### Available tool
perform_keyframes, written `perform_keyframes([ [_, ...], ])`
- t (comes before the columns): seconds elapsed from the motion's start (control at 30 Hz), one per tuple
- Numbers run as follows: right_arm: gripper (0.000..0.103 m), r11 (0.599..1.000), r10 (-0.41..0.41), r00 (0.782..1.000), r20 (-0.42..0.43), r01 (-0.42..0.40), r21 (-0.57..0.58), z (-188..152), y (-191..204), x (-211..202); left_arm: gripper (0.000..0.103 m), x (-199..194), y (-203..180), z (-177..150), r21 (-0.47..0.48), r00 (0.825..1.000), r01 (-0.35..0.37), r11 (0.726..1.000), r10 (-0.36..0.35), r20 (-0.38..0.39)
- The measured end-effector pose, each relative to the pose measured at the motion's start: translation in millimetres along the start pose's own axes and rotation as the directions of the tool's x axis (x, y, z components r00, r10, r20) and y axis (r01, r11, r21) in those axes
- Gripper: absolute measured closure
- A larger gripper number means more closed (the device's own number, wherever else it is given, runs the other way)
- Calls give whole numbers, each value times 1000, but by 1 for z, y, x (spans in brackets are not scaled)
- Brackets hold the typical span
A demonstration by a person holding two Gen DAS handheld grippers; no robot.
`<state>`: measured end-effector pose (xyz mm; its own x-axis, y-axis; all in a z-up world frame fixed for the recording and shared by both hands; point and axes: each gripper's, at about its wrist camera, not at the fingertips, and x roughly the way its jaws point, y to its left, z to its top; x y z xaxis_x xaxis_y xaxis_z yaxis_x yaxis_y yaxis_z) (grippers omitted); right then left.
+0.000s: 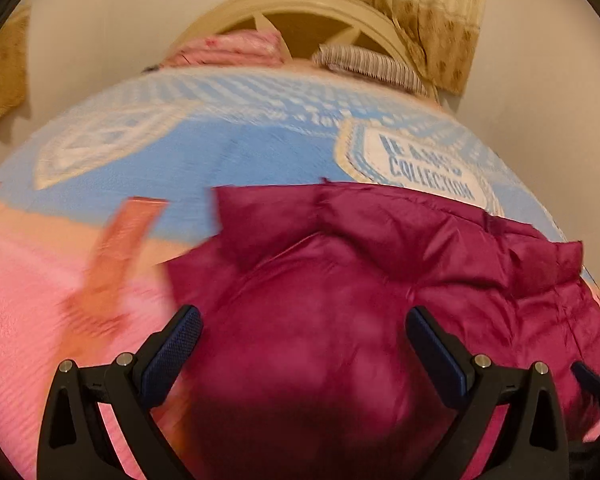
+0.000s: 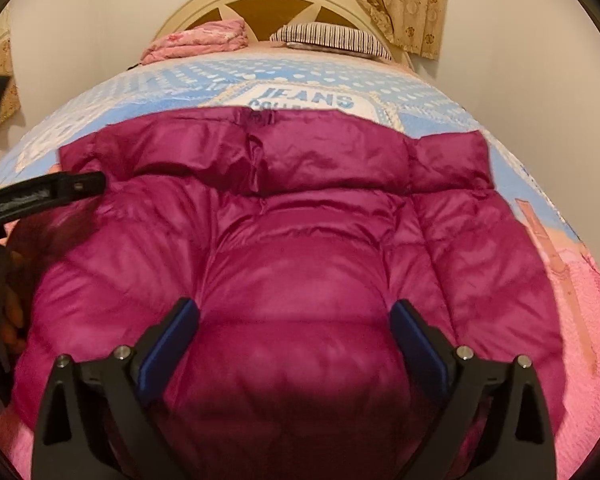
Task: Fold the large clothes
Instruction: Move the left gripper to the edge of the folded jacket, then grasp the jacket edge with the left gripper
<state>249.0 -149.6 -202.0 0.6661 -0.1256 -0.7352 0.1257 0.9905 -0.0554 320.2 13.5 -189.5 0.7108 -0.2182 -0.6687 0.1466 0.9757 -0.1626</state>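
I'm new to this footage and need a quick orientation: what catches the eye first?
A puffy magenta jacket fills the middle of both views, spread on a bed. Beneath it lies a blue and pink blanket printed with "JEANS COLLECTION". Both the left gripper and the right gripper hang open just above the jacket, holding nothing.

Jacket (image 2: 300, 240): magenta puffer, shiny quilted fabric w/ stitched channels. Lies flat on bed, spread wide, smooth side up. Folded band runs across far edge, w/ a vertical seam near its centre. Far edge overlaps printed "JEANS" patch on cover; near part lies over pink area. In left wrist view, jacket (image 1: 380, 280) sits right of centre, its far left corner a squared flap. Surface lightly creased, no zip or front opening visible.
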Motion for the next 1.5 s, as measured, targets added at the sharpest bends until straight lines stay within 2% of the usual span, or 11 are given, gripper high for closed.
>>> perform_keyframes([
  [0.1,4,1000,0,1000,20,0,-27,-14,3,-17,1,-40,16,-26,-46,999,11,999,-9,37],
  [0.33,1,999,-3,1000,5,3,-34,-23,5,-4,1,-77,28,-71,-125,998,54,991,-52,21],
  [0.7,1,1000,-3,1000,14,4,-28,-25,5,-4,1,-63,34,-92,-259,995,94,961,-103,-19],
  [0.8,1,1000,-5,1000,21,5,-28,-28,4,-6,1,-57,31,-89,-247,997,51,968,-63,-43],
  [0.9,1,1000,-1,1000,26,2,-25,-29,3,-6,1,-47,30,-87,-242,991,-67,968,36,-130],
  [1.17,1,1000,14,999,32,-13,-15,-31,-2,-9,2,-62,44,-97,-320,996,54,946,-72,-43],
  [1.3,1,1000,23,999,33,-23,-9,-31,-5,-9,17,-72,44,-101,-330,997,59,942,-69,-18],
  [1.37,1,1000,25,999,33,-25,-7,-30,-6,-9,35,-74,42,-101,-316,998,57,947,-62,-7],
  [1.4,1,1000,24,999,33,-23,-9,-30,-6,-9,58,-75,41,-101,-315,997,70,947,-75,-4],
  [1.43,1,1000,23,999,33,-23,-10,-30,-7,-9,71,-74,40,-100,-319,996,80,944,-87,-7],
  [1.5,1,1000,25,999,33,-25,-8,-30,-9,-9,78,-71,35,-99,-319,990,134,938,-143,-5],
])
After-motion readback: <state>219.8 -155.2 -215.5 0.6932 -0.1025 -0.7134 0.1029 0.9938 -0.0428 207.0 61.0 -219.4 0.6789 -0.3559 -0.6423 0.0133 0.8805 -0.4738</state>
